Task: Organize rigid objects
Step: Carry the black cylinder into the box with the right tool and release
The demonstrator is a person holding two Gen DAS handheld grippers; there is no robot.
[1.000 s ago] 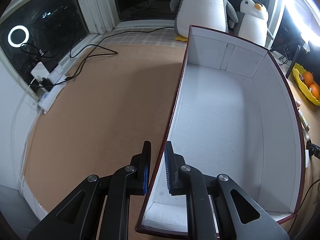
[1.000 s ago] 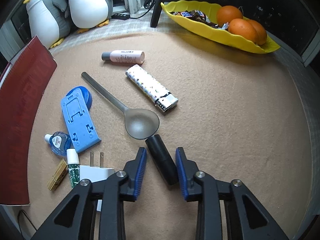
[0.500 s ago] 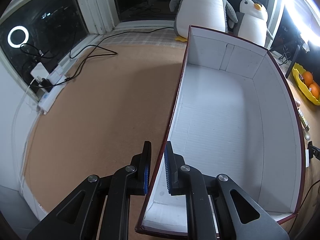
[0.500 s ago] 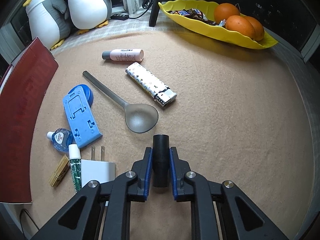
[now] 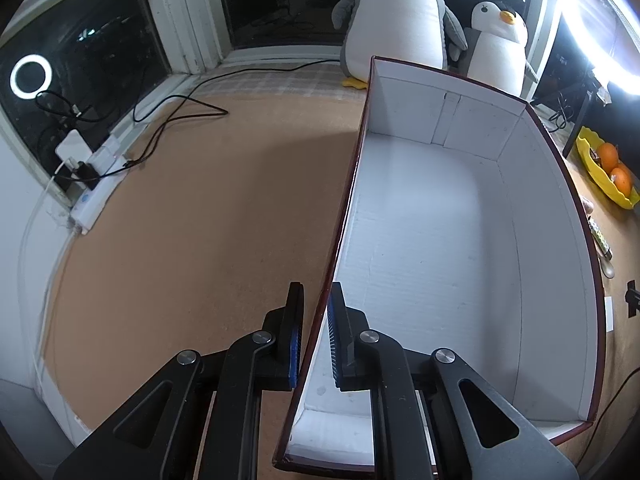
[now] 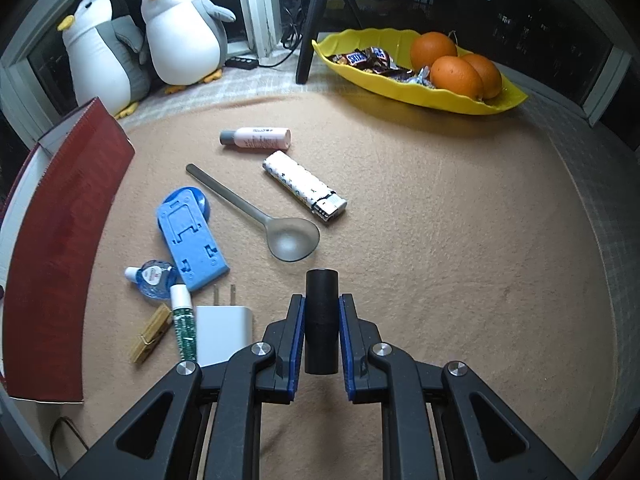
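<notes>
While tilted steeply down, right gripper (image 6: 320, 326) clamps black cylinder (image 6: 321, 320) – left gripper (image 5: 316, 334) pinches box wall (image 5: 342, 232)

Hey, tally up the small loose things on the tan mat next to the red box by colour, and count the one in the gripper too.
Black: 1, cylinder in right gripper
Blue: 2, stand, small bottle
White or pale: 4, pink tube, lighter, charger, glitter tube
Grey: 1, spoon
Wood: 1, clothespin
Total: 9

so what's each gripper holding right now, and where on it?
Right gripper: black cylinder, clamped across its sides around mid-length. Left gripper: shut on the box, pinching its near left side wall at the rim.
</notes>
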